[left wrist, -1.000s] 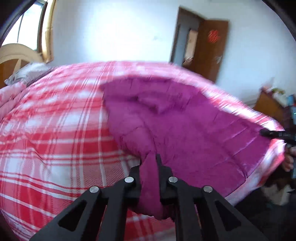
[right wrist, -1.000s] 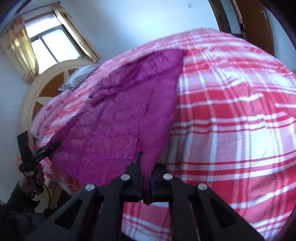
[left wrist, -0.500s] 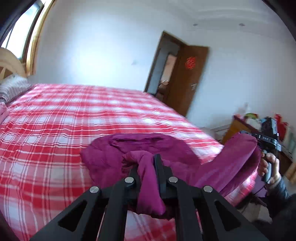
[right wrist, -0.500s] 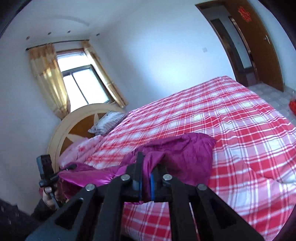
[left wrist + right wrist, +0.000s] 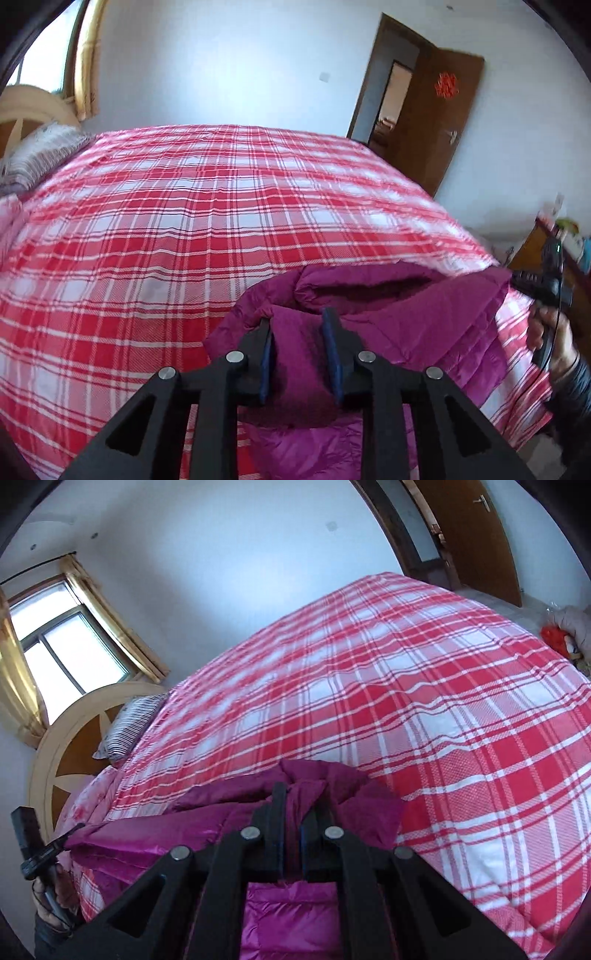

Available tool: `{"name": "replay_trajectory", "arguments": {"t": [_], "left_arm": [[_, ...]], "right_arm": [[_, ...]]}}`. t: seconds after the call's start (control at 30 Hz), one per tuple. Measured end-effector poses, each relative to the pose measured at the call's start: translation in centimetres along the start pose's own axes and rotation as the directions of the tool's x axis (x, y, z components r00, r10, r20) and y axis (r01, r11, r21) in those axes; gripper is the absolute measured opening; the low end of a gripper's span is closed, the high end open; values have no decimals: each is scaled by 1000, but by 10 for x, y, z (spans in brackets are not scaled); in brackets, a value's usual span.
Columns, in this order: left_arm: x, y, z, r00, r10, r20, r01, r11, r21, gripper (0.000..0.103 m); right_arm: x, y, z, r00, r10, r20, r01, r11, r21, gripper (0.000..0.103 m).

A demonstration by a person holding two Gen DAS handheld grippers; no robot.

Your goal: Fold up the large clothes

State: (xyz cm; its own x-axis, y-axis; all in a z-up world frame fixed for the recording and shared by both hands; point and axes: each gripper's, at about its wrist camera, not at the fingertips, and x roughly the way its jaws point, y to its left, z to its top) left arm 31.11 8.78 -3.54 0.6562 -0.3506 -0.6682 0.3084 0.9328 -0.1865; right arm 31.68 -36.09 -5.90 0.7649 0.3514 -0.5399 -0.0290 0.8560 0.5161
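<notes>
A magenta puffer jacket [image 5: 406, 317] lies folded over itself at the near edge of the red plaid bed cover [image 5: 184, 221]. My left gripper [image 5: 297, 325] hovers over its folded edge. Its jaws are opening, and a loose fold of jacket fabric sits between the blue pads [image 5: 266, 354] without being pinched. My right gripper [image 5: 293, 801] is shut on a thin fold of the jacket [image 5: 221, 834]. Each view shows the other gripper at the jacket's opposite end: the right gripper [image 5: 532, 280] held by a hand, and the left gripper [image 5: 55, 843].
The plaid cover [image 5: 406, 683] stretches away beyond the jacket. A striped pillow [image 5: 129, 720] rests by the round wooden headboard [image 5: 66, 746] under a curtained window [image 5: 66, 642]. A brown door [image 5: 443, 122] stands open at the back, and a wooden cabinet [image 5: 535, 243] stands beside the bed.
Both grippers carried the jacket's far part back toward the near bed edge, leaving it doubled over. The left jaws have parted from their pinch; the right stays clamped.
</notes>
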Motion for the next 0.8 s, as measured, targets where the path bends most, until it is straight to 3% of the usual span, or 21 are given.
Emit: {"name": "replay_trajectory", "arguments": {"t": [0.13, 0.2, 0.23, 0.27, 0.33, 0.4, 0.43, 0.53, 0.67, 0.77, 0.8], "left_arm": [[13, 14, -6, 998, -33, -53, 33, 999, -2, 28], [14, 26, -6, 995, -101, -25, 99, 992, -77, 28], [12, 34, -4, 986, -166, 17, 166, 975, -145, 32], [11, 40, -3, 975, -213, 57, 221, 954, -201, 38], [9, 50, -2, 948, -271, 169, 312, 895, -317, 79], [3, 51, 0, 934, -234, 269, 322, 876, -358, 92], [0, 48, 3, 931, -225, 289, 323, 876, -358, 92], [-10, 35, 12, 942, -107, 317, 214, 922, -323, 92], [-1, -16, 8, 962, -58, 265, 97, 985, -139, 93], [24, -51, -9, 980, -48, 195, 50, 999, -4, 93], [34, -57, -14, 985, -43, 170, 41, 999, 13, 93]], "right_arm": [[15, -11, -4, 1000, -3, -20, 3, 1000, 18, 8], [13, -16, -8, 1000, 6, -22, -6, 1000, 23, 8], [13, -17, -10, 1000, 4, -24, -4, 1000, 23, 8], [13, -18, -12, 1000, -3, -26, 4, 1000, 21, 8], [16, -17, -15, 999, -11, -43, 11, 1000, 11, 8], [20, -17, -15, 998, -19, -53, 19, 1000, 8, 8], [24, -16, -13, 998, -25, -61, 25, 1000, 9, 8], [32, -16, -7, 996, -48, -77, 49, 999, 15, 8], [46, -12, -2, 993, -77, -87, 77, 997, 1, 9], [53, -17, -1, 994, -80, -72, 85, 994, 69, 18], [54, -16, -2, 995, -80, -60, 85, 993, 86, 27]]}}
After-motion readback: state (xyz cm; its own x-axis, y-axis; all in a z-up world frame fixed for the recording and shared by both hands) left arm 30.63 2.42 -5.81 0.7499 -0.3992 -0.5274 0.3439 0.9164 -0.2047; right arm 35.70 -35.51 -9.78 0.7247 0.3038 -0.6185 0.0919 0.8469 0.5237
